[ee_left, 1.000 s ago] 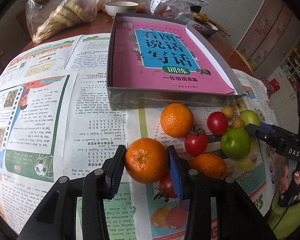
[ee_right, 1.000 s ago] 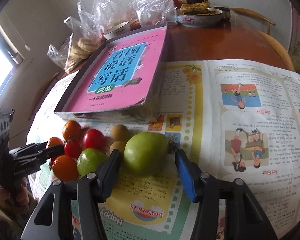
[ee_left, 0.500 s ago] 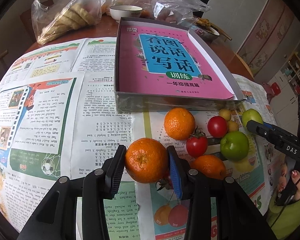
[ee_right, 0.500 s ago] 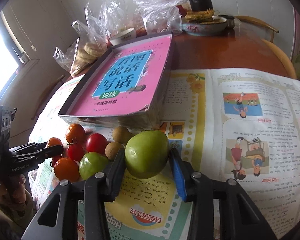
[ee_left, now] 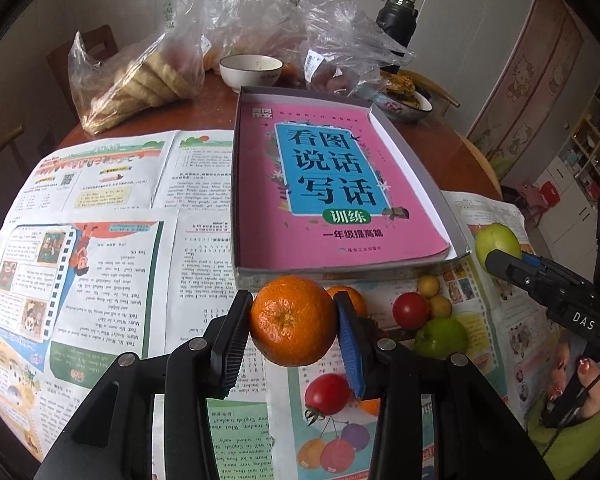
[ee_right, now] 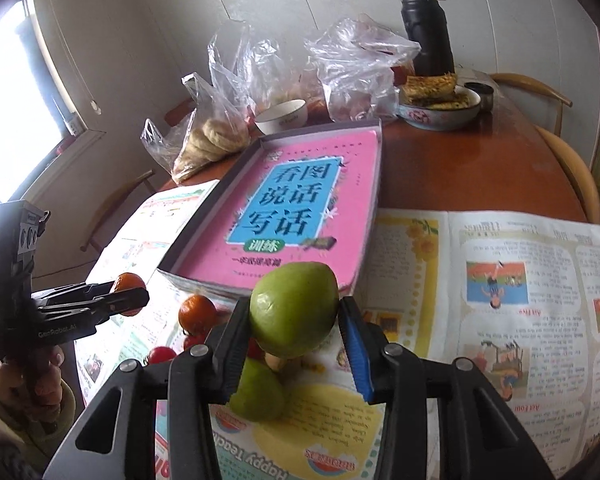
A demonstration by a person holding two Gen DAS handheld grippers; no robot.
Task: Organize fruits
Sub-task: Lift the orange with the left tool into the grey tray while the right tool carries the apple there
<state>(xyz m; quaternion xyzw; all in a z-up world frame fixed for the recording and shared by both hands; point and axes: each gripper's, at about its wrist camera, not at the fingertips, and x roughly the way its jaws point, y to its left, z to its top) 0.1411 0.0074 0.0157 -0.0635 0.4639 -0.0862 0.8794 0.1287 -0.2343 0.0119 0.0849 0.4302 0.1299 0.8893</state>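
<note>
Covering most of the round wooden surface [ee_right: 452, 168] are spread newspaper sheets [ee_left: 100, 264], and on them lies a shallow grey box [ee_left: 416, 168] with a pink book [ee_left: 332, 184] inside. Beyond the box stand plastic bags [ee_left: 148, 76] of bread, a white bowl [ee_left: 251, 71], a dish of food [ee_right: 440, 108] and a dark flask [ee_right: 428, 28] against a pale panelled wall. Just in front of the box, the left hand-held gripper [ee_left: 294, 322] pinches an orange [ee_left: 292, 320] above the paper, and the right hand-held gripper [ee_right: 294, 322] pinches a green apple [ee_right: 294, 312]. Tomatoes [ee_left: 410, 311], another orange and a second green apple [ee_left: 440, 338] lie there loose.
</note>
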